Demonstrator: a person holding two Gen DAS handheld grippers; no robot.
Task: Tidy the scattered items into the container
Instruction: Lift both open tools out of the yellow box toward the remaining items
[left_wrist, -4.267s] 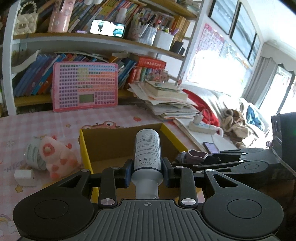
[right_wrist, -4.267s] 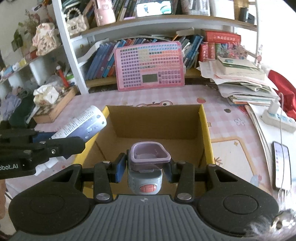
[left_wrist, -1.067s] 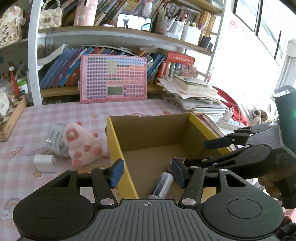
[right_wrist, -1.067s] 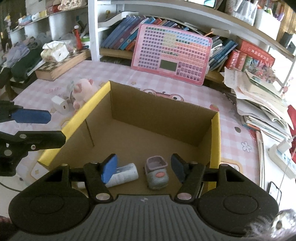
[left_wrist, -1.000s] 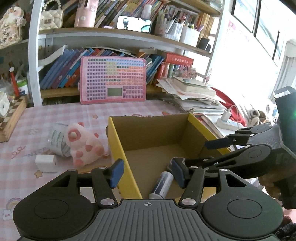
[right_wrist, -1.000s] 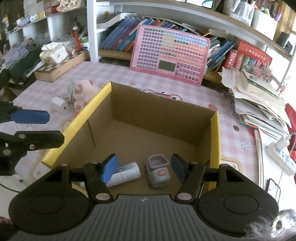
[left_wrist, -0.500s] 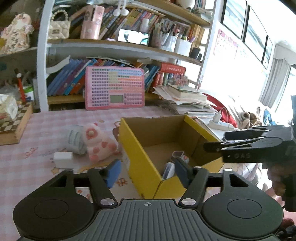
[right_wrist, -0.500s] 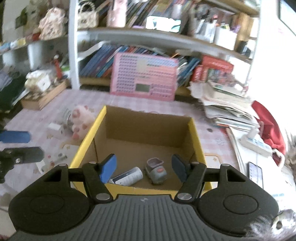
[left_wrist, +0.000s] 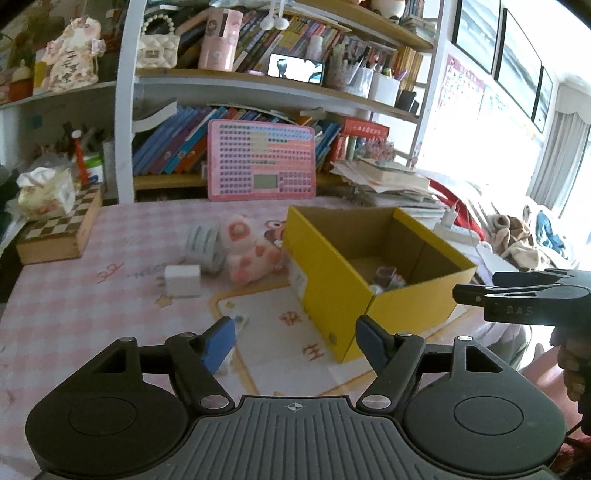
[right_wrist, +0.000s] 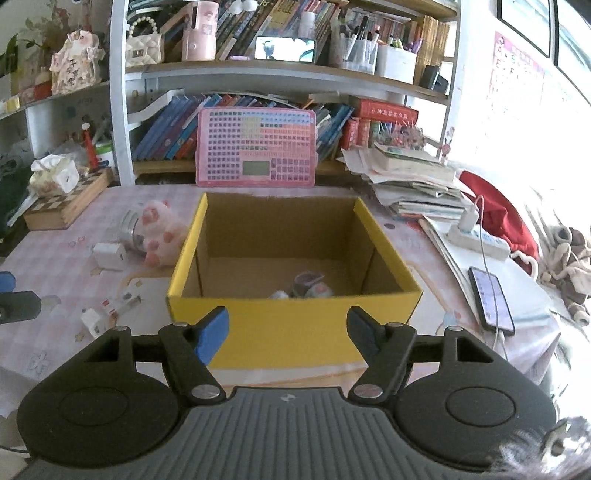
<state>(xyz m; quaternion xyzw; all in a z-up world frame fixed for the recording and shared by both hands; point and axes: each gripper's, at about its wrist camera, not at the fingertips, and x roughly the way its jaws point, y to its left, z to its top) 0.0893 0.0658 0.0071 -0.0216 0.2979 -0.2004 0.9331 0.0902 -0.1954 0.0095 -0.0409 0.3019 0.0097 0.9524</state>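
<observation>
On the counter (right_wrist: 55, 266), a pink checked cloth printed with cartoons and large orange Chinese characters, a yellow cardboard box (right_wrist: 295, 325) stands open-topped with its long axis running away from the right gripper (right_wrist: 288, 332) toward the bookshelf. Inside, near the front wall, lie a small grey-and-purple toy (right_wrist: 312, 285) and the end of a white bottle (right_wrist: 279, 294), most of it hidden behind the wall. Both grippers are empty: the right one's jaws have just been spreading and stand apart with nothing between them, level with the box's front face. The left gripper (left_wrist: 295, 341) hangs by the box's near corner, its jaws likewise just parted wider and bare. In the left wrist view the right gripper's side (left_wrist: 517, 299) carries raised letters reading "DAS"; any letters before them I cannot make out.

Left of the box, still loose, are a pink plush toy (right_wrist: 159, 232) lying against a roll of tape (right_wrist: 123, 229) on its side, a white charger cube (right_wrist: 109, 255), and small white pieces (right_wrist: 110, 308) nearer the front. Behind the box a pink keyboard toy (right_wrist: 256, 147) leans upright against the books. A figurine (left_wrist: 70, 55) on the shelf bears dark Chinese characters, too small to read surely. A phone (right_wrist: 491, 299) lies charging to the right.
</observation>
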